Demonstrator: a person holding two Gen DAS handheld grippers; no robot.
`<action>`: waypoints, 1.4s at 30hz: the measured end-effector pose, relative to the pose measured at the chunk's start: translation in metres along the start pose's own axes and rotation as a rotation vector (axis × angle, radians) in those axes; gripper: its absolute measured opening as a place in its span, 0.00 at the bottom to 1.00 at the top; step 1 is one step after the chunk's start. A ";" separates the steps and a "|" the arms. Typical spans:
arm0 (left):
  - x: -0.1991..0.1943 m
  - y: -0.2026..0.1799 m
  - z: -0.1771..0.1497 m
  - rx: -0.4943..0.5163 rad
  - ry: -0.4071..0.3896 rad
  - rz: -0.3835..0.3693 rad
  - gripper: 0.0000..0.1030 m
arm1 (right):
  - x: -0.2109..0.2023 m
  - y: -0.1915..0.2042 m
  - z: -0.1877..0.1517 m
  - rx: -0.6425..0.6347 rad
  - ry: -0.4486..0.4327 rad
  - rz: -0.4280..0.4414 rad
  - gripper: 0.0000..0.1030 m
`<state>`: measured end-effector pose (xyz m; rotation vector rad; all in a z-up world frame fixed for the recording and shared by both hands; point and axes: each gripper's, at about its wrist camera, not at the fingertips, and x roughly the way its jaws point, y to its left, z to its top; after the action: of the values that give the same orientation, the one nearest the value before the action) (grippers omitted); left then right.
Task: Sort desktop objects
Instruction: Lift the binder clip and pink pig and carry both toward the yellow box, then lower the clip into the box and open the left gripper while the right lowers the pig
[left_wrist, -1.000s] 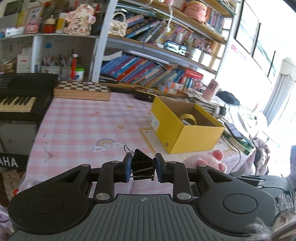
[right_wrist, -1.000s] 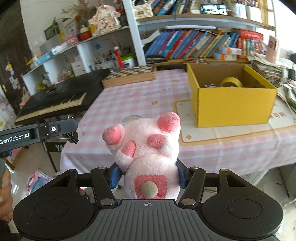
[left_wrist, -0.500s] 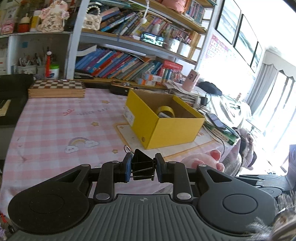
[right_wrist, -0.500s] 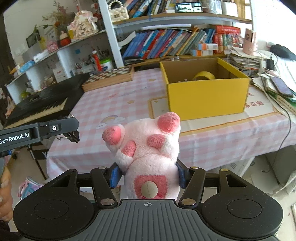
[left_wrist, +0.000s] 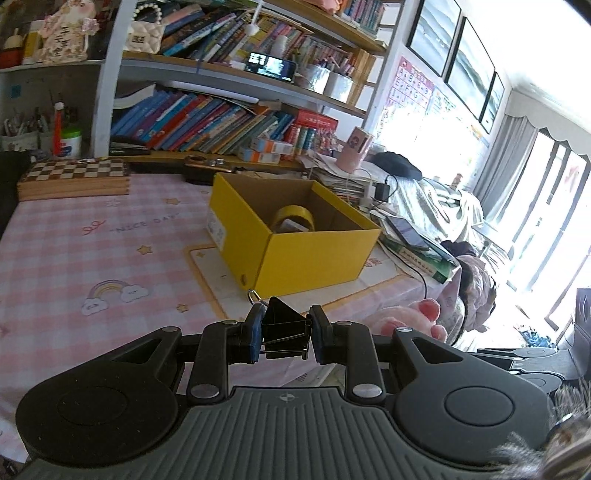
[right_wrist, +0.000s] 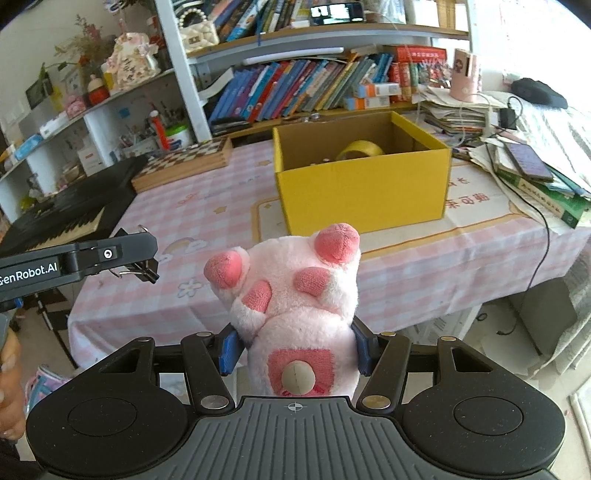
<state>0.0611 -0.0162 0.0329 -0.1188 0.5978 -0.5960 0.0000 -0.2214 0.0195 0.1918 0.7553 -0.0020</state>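
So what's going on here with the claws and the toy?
A person is tidying a desk with a handheld claw in each hand. The left claw is shut on a black binder clip, and the right claw grips a pink plush toy. Both are held just short of the table, facing an open yellow box that already holds a tape roll.

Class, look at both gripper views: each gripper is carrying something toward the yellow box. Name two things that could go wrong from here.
1. The plush toy is bulky; dropped into the yellow box carelessly, it might catch on the rim or land on the tape roll.
2. The left gripper pinches the binder clip only by its edges, so it may twist loose before reaching the box.
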 end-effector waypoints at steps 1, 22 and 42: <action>0.003 -0.003 0.001 0.003 0.001 -0.003 0.23 | 0.000 -0.003 0.001 0.002 0.000 -0.002 0.57; 0.080 -0.052 0.031 0.028 0.039 -0.016 0.23 | 0.028 -0.080 0.044 0.029 0.021 -0.005 0.57; 0.150 -0.076 0.081 0.026 -0.034 0.077 0.23 | 0.073 -0.136 0.114 -0.023 -0.042 0.079 0.57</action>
<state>0.1687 -0.1680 0.0461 -0.0807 0.5593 -0.5261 0.1215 -0.3696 0.0276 0.1993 0.7051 0.0773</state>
